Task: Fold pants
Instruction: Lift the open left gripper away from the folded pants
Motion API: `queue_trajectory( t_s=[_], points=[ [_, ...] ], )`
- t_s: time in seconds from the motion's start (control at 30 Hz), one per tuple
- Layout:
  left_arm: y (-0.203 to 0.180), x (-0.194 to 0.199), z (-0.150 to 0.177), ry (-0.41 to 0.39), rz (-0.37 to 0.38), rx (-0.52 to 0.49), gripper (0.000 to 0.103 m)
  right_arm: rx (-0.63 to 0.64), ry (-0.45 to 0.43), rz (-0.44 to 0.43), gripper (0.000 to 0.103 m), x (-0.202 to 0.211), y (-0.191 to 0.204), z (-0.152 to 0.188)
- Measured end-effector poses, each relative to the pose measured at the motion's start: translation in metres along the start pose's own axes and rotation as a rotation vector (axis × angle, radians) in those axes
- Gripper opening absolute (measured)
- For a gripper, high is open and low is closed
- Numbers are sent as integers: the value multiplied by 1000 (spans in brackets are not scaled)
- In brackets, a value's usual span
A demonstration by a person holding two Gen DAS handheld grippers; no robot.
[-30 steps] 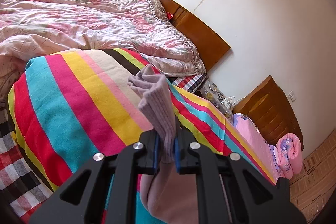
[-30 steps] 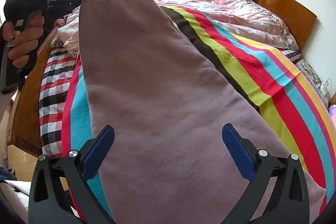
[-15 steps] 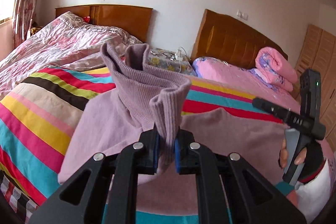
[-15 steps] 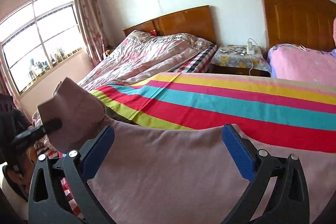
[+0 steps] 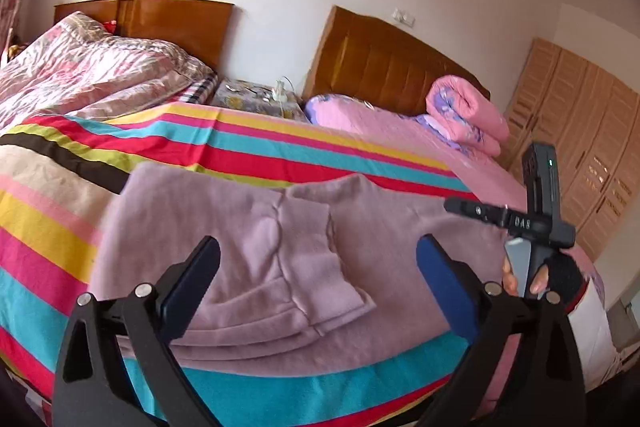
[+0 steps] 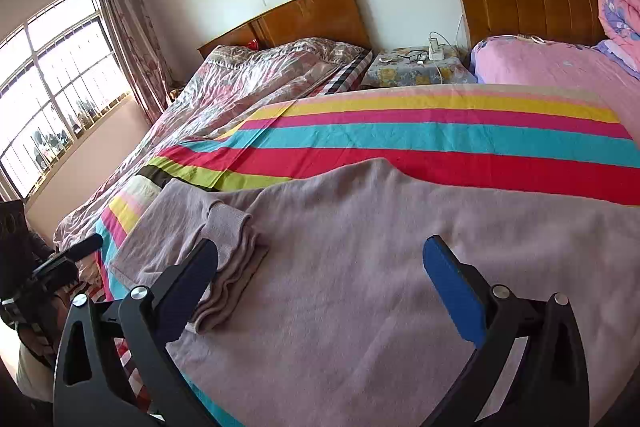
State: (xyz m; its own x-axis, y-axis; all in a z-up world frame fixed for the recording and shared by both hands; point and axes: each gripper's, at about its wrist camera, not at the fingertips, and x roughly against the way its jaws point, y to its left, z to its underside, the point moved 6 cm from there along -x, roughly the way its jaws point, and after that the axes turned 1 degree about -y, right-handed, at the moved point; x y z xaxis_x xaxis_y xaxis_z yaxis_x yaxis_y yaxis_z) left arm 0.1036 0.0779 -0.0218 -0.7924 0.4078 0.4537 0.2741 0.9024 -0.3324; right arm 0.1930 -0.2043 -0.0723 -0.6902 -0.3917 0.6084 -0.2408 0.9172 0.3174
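Left tongs (image 5: 318, 281): jaws opening, spread wide, nothing between the pads; the ribbed cuffs (image 5: 320, 267) lie loose on the cloth just beyond. Right tongs (image 6: 320, 285): jaws wide apart, gripping nothing, poised over the fabric.

Pants (image 6: 360, 267): mauve knit, lying flat on the striped sheet (image 6: 440, 135) at the near edge of the bed, already doubled once, cuffs stacked on top toward the left side in the right wrist view. Long axis runs across both views, roughly along the stripes; cuff end toward the left tongs, fold end toward the right tongs.

Risks, my reading:
- Cuff stack sits crooked, not squared with the layer below; the next fold may lock in a skew.
- Soft thick knit: pinching only the top layer would drag it off the lower one.
- Near edge of the garment lies close to the bed's edge; a pull toward the person could slide it off.

Farther off: the crumpled quilt (image 6: 248, 87), then the bedside stand (image 6: 412, 71) and headboards (image 6: 316, 15), well apart from the work.
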Motion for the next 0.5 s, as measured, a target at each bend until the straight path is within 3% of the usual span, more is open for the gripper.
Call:
queue_trajectory(
  t_s=[0.1,0.2,0.33,0.5],
  points=[
    [64,29,-8,-57,-136,134,101,-2,61,-32,99,-7,11,20],
    [114,39,9,-22,-255,218,101,-64,153,-135,99,-18,31,44],
    [141,52,40,37,-366,196,101,-73,272,-285,98,-31,80,73],
    [151,53,68,62,-400,196,101,-72,410,-327,91,-58,119,93]
  ],
)
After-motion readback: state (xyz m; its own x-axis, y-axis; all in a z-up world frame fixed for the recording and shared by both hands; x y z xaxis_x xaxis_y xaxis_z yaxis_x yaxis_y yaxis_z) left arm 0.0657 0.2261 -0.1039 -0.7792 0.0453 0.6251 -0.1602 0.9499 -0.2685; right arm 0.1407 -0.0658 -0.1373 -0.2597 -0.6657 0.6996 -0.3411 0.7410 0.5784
